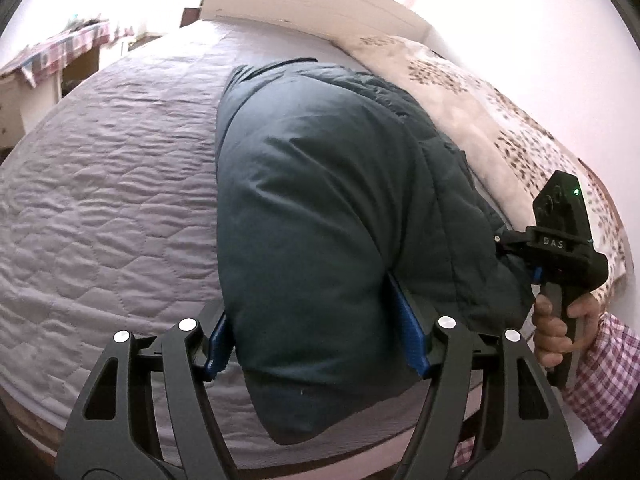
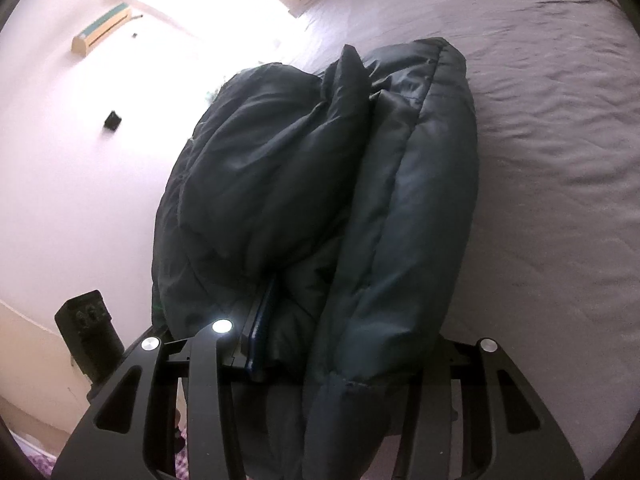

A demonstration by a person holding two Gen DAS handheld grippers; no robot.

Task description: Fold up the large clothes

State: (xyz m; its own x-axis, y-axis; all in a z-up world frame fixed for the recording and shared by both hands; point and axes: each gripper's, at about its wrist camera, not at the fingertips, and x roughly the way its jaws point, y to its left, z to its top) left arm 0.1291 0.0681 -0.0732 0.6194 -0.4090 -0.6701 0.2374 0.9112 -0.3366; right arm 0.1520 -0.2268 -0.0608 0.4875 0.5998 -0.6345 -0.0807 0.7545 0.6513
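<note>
dark padded jacket (image 1: 320,208) lies folded lengthwise on the grey quilted bed cover (image 1: 112,184), its long left edge straight, its right side close against a spotted cream blanket (image 1: 500,120). left gripper (image 1: 316,332) has its blue fingers (image 1: 408,328) spread wide around the jacket's near end, fabric bulging between them. right gripper (image 2: 344,344) straddles the other near corner; one blue finger (image 2: 262,332) shows, the other is hidden under fabric, so its grip cannot be told. wide bare cover lies left of the jacket.
</note>
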